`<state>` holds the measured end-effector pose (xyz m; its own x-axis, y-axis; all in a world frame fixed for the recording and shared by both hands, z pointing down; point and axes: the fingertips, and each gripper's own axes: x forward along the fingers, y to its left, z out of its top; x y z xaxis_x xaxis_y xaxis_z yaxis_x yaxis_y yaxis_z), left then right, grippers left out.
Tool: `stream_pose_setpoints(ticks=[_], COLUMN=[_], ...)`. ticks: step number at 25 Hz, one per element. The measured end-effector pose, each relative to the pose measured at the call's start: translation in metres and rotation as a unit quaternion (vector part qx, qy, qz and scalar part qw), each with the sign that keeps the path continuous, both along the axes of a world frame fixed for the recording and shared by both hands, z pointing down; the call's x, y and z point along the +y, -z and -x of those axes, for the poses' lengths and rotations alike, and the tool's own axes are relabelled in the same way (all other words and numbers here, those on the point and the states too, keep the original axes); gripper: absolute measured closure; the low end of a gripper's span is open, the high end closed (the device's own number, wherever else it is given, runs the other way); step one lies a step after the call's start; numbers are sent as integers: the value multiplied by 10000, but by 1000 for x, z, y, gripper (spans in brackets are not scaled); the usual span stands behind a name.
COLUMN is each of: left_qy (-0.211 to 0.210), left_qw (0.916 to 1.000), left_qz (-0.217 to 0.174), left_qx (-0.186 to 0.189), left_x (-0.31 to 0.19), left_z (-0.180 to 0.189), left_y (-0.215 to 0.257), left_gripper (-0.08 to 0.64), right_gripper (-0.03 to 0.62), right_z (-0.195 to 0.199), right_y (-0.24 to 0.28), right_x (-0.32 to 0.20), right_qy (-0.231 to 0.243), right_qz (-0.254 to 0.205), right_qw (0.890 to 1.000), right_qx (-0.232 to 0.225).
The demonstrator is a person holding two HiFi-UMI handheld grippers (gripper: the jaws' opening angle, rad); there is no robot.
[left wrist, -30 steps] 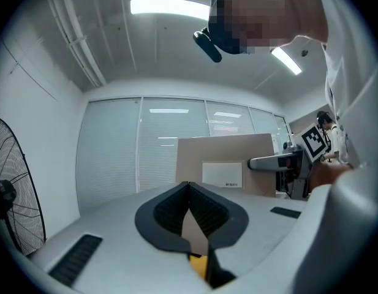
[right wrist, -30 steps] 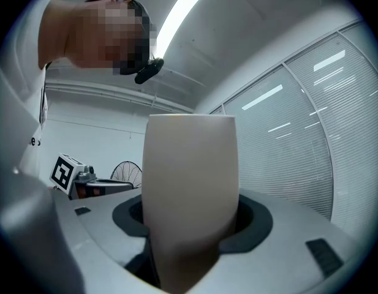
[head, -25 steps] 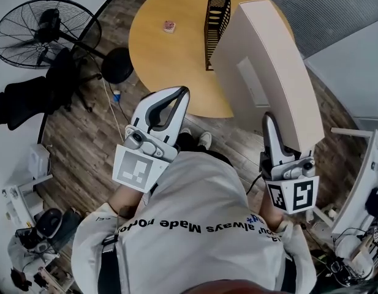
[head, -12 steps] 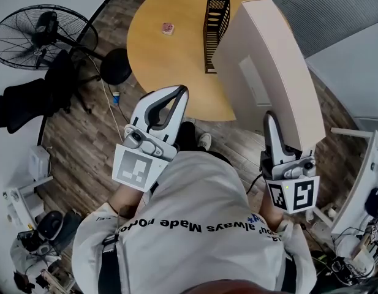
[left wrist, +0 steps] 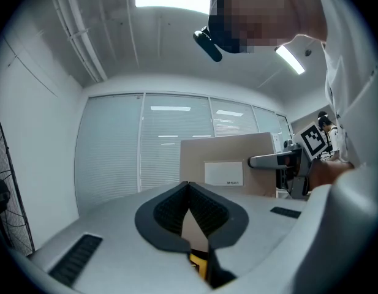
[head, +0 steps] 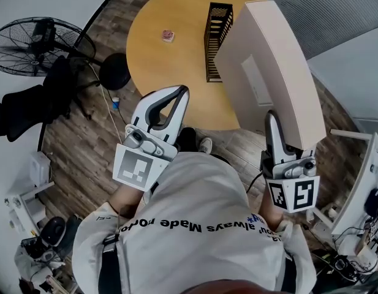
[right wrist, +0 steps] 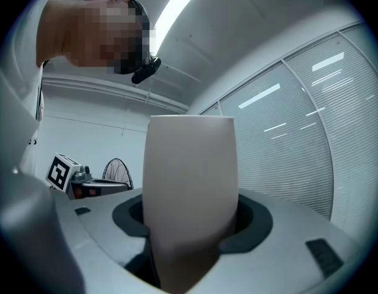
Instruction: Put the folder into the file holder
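Room layout, seen from above and from hand height. A round wooden table (head: 170,72) stands on dark plank flooring (head: 84,143); to its left are a pedestal fan (head: 35,45) with a wire guard and a black chair (head: 23,109) – a grey ribbed surface (head: 342,11) borders the planks at upper right. Glazed partitions with lowered blinds (left wrist: 170,146) meet a plain white wall (left wrist: 35,152), under a white ceiling with strip lights (left wrist: 170,0)

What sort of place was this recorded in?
Most likely an office or meeting room: a round wooden table with a file holder on it, glass walls with blinds, and a floor fan nearby.
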<state>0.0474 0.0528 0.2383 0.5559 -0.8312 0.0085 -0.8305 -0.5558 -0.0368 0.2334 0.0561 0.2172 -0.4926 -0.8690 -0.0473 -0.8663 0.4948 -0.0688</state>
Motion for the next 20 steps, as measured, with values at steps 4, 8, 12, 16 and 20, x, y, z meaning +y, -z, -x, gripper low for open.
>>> stream_pose_setpoints(ticks=[4, 8, 12, 16, 20], left_qy=[-58, -115, -166, -225, -295], left_qw=[9999, 9998, 9998, 9997, 9995], left_qz=[33, 62, 85, 105, 118], left_qx=[80, 135, 61, 52, 76], left_x=[-18, -37, -64, -85, -104], left_z=[9, 16, 18, 25, 38], left_y=[-10, -17, -5, 0, -2], left_gripper=[535, 535, 535, 535, 535], right_gripper=[302, 302, 302, 302, 302], right_z=[5, 10, 17, 27, 38], right_y=[1, -1, -4, -6, -8], right_x=[-20, -40, -61, -79, -97], right_qy=[-78, -144, -224, -304, -410], right_qz=[9, 57, 110, 155, 188], right_qw=[10000, 9998, 9996, 9993, 9988], right_qx=[30, 79, 115, 141, 184])
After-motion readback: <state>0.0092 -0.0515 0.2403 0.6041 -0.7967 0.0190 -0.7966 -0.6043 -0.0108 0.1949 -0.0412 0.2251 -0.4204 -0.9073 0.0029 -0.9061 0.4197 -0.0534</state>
